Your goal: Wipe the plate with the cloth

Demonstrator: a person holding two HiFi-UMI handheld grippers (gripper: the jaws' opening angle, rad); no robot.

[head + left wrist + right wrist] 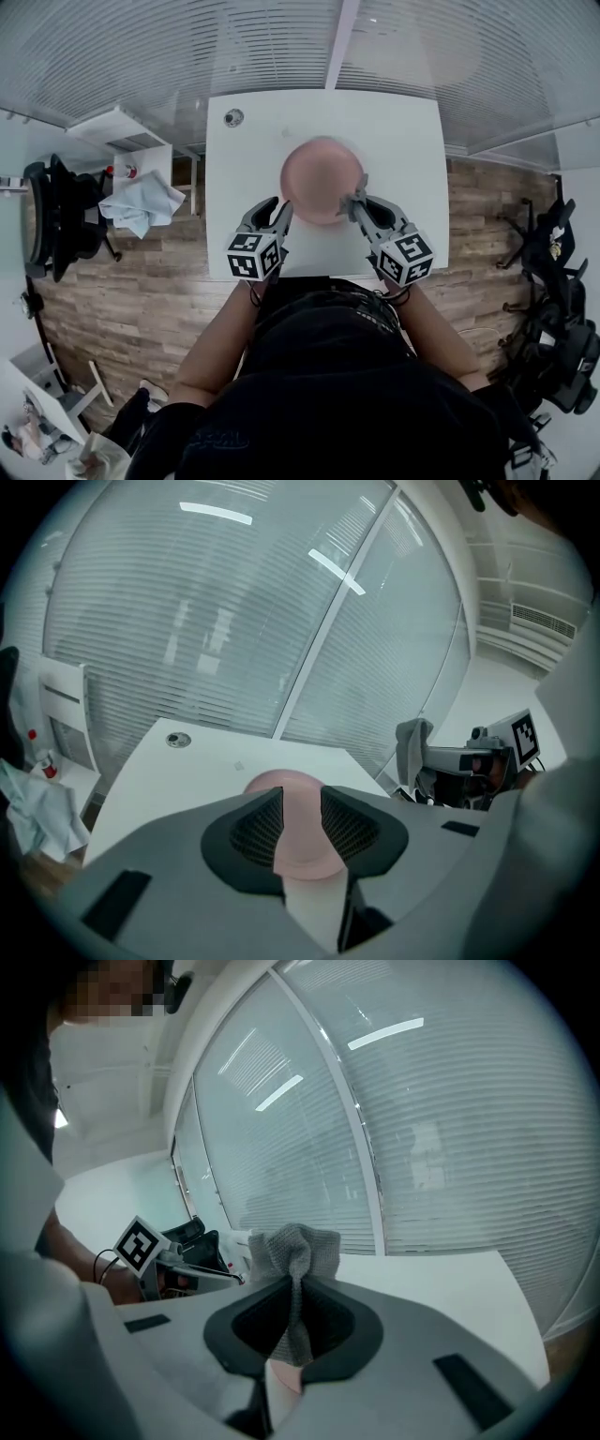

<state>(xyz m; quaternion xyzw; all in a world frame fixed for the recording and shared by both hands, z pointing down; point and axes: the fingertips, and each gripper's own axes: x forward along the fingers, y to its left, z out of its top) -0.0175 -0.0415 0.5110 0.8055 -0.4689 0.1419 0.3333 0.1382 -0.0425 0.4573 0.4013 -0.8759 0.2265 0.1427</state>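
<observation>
Dark clothing of one person fills the bottom of the head view, and each hand carries one of two tools. At left, the left tool (279,208) has its jaws apart, gripping nothing. Its own view shows gridded black pads with the plate (322,178) seen through the gap. Opposite, the right tool (356,202) pinches the one grey cloth (295,1251), whose knitted weave only its own view reveals. That single round, smooth pink plate lies on the white counter (403,131), just beyond both tools. Farther left, a pale blue rag (141,202) lies crumpled on a white stand (122,127).
</observation>
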